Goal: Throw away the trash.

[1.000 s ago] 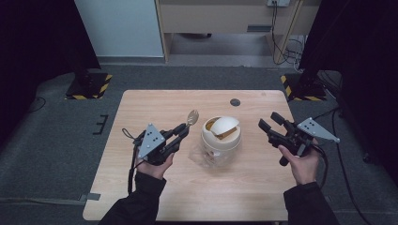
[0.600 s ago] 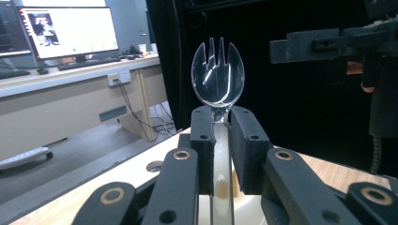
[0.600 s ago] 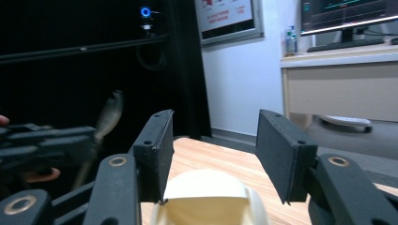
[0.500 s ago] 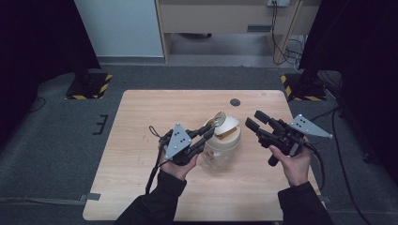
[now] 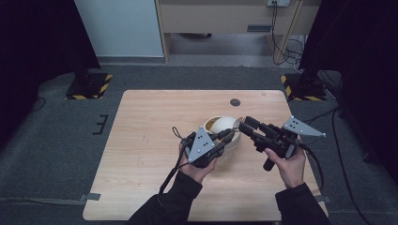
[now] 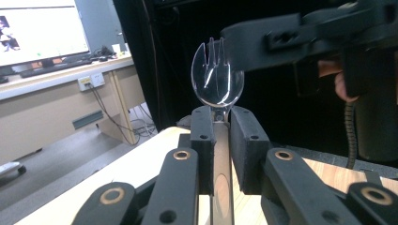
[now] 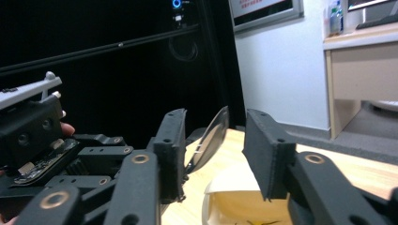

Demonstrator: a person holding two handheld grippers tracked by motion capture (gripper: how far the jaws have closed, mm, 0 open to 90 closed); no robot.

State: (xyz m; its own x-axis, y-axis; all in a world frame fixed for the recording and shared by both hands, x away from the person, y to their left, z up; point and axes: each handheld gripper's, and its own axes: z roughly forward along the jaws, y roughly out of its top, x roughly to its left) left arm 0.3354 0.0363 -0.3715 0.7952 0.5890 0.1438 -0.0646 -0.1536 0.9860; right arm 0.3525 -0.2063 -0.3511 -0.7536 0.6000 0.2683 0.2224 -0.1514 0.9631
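Over the paper cup (image 5: pixel 224 127), your left gripper (image 6: pixel 220 115) pinches the handle of a clear plastic spork (image 6: pixel 217 75), bowl end raised just above the cup's rim. Your right gripper (image 7: pixel 213 136), jaws spread, brackets that bowl on both sides without yet touching it, as the right gripper view shows. The handover looks about half made: the spork is presented, but the right jaws have not closed and the left has not let go.
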